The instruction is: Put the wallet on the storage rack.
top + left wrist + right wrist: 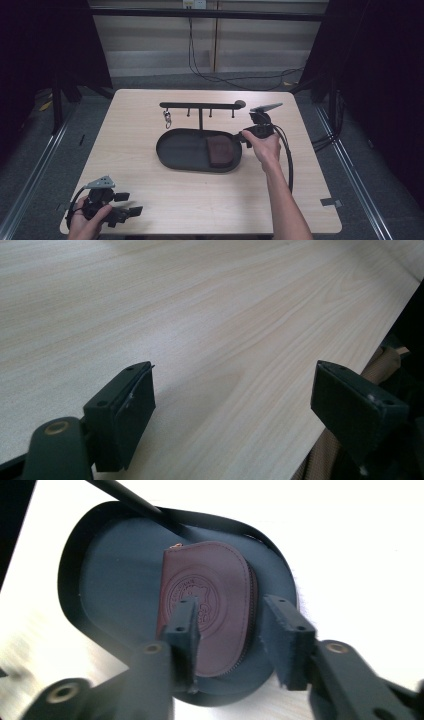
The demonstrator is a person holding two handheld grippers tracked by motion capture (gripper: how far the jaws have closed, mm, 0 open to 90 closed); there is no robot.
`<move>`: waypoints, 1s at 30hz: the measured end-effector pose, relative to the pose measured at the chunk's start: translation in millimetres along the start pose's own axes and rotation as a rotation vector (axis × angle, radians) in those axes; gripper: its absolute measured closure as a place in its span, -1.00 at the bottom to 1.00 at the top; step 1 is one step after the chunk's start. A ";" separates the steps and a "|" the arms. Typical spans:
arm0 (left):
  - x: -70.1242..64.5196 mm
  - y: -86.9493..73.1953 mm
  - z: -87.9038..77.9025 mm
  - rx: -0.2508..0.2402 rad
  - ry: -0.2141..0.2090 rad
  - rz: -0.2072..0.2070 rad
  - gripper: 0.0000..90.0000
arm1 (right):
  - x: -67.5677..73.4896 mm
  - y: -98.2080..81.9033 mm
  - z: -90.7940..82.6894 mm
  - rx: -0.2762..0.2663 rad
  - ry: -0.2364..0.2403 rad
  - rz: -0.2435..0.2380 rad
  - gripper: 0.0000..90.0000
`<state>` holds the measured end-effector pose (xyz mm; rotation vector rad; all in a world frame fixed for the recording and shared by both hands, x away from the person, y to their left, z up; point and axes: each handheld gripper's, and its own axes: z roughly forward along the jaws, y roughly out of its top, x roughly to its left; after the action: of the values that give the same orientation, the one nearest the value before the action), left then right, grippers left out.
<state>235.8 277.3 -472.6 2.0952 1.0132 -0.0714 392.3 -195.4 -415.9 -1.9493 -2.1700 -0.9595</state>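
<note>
On the desk (150, 190), near its far edge, the right gripper (232, 630) hovers half open and empty over the wallet (210, 605) in the tray (100, 580), placement apparently done; next, withdraw clear.

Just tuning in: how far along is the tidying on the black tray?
Done: the brown pouch lies flat in the black tray. In hand: the right gripper hovers open above it, holding nothing. Left: seemingly withdrawing; the left gripper idles open over the table.

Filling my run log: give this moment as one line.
right gripper: open above brown pouch | pouch: lying in black tray | left gripper: open, nothing between its jaws, near table edge
</note>
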 end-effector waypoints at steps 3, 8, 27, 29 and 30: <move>0.4 0.1 0.1 -0.001 0.002 0.000 -0.61 | -5.6 -6.4 -3.7 -0.009 -0.015 -0.020 -0.01; 1.4 0.4 0.3 0.002 0.007 -0.010 -0.61 | -12.9 -17.0 -9.2 -0.012 -0.016 -0.032 -0.27; 3.5 0.0 -1.5 -0.015 0.036 -0.020 -0.61 | -13.1 -65.4 -39.8 -0.132 0.021 -0.132 -0.46; 3.2 0.2 -1.2 -0.018 0.035 -0.023 -0.61 | -13.4 -70.1 -42.5 -0.143 0.020 -0.139 -0.46; 3.1 0.2 -1.1 -0.020 0.035 -0.026 -0.61 | -13.9 -72.0 -43.0 -0.145 0.020 -0.146 -0.46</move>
<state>237.8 280.0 -472.8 2.0724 1.0576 -0.0378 313.9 -228.4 -416.1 -1.8510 -2.3188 -1.1841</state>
